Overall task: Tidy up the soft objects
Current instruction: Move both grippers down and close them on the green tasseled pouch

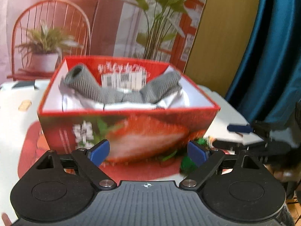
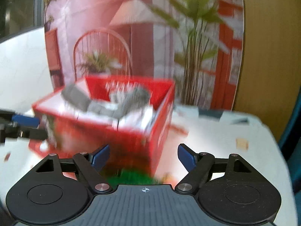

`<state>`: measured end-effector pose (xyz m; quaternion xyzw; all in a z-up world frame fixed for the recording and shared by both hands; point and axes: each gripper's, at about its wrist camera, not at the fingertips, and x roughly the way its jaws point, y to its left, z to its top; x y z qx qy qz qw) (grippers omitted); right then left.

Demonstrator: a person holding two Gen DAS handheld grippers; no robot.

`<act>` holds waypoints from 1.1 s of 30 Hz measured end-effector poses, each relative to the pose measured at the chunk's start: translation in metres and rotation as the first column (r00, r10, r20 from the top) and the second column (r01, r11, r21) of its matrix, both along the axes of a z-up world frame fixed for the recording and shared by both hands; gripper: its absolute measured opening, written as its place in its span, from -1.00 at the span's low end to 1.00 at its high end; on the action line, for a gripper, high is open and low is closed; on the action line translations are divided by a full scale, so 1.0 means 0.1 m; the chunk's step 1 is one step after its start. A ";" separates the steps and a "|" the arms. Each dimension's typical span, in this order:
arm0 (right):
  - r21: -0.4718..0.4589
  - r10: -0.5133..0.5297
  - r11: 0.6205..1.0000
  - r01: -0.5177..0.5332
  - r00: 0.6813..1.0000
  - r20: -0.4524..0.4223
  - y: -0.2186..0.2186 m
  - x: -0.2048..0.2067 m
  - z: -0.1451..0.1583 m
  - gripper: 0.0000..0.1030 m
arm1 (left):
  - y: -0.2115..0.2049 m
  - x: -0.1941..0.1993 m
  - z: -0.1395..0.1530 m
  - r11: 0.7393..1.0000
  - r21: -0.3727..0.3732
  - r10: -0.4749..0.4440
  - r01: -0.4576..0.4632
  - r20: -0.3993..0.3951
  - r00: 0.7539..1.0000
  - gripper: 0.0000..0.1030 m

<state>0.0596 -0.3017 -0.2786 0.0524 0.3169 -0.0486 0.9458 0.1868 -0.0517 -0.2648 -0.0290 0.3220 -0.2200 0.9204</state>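
Observation:
A red strawberry-print box (image 1: pixel 128 131) stands on the table and holds grey knitted soft items (image 1: pixel 120 90) on white cloth. My left gripper (image 1: pixel 148 151) is open and empty, just in front of the box's near wall. A green fuzzy object (image 1: pixel 188 162) lies on the table by its right finger. In the right wrist view the box (image 2: pixel 105 131) is blurred, with the grey items (image 2: pixel 112 101) inside. My right gripper (image 2: pixel 144 158) is open and empty, near the box's corner, above a green object (image 2: pixel 131 178).
The white table (image 1: pixel 11 124) has a red printed mat (image 1: pixel 30 150) under the box. A printed backdrop with chair and plants stands behind. A blue curtain (image 1: pixel 272 47) hangs at right. A small tan piece (image 2: pixel 242 144) lies on the table. The other gripper shows at each view's edge.

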 end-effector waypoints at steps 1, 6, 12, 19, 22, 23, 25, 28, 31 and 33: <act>0.006 0.005 1.000 -0.005 1.000 -0.024 0.02 -0.03 -0.10 0.43 | 0.00 -0.01 -0.04 1.000 0.002 0.002 -0.002 -0.012 1.000 0.71; 0.011 0.039 0.999 -0.038 0.996 -0.079 0.18 -0.06 -0.42 0.42 | 0.05 0.02 -0.17 1.000 -0.001 0.016 -0.017 -0.057 0.998 0.70; 0.025 0.060 0.998 -0.058 0.994 -0.093 0.33 0.08 -0.55 0.39 | 0.12 0.05 -0.24 0.999 -0.018 0.039 -0.040 -0.085 0.996 0.66; 0.030 0.083 0.996 -0.080 0.988 -0.133 0.45 0.23 -0.63 0.16 | 0.21 0.07 -0.31 0.997 -0.061 0.049 -0.057 -0.124 0.991 0.62; 0.024 0.138 0.990 -0.136 0.982 -0.133 0.62 0.28 -0.62 0.13 | 0.20 0.06 -0.33 0.996 -0.085 0.028 -0.040 -0.137 0.990 0.62; 0.018 0.161 0.987 -0.160 0.978 -0.134 0.69 0.31 -0.62 0.13 | 0.19 0.05 -0.33 0.995 -0.092 0.019 -0.032 -0.140 0.990 0.62; 0.006 0.206 0.978 -0.207 0.969 -0.134 0.84 0.35 -0.62 0.13 | 0.18 0.04 -0.35 0.994 -0.109 0.002 -0.019 -0.152 0.988 0.62; 0.005 0.259 0.965 -0.261 0.958 -0.125 1.04 0.40 -0.60 0.12 | 0.20 0.05 -0.42 0.990 -0.143 -0.015 -0.012 -0.187 0.982 0.62; 0.007 0.299 0.954 -0.300 0.946 -0.127 1.19 0.44 -0.60 0.11 | 0.23 0.05 -0.52 0.987 -0.156 -0.010 -0.026 -0.220 0.975 0.60; -0.012 0.306 0.950 -0.311 0.942 -0.136 1.27 0.45 -0.61 0.07 | 0.25 0.07 -0.59 0.986 -0.163 -0.002 -0.039 -0.248 0.969 0.57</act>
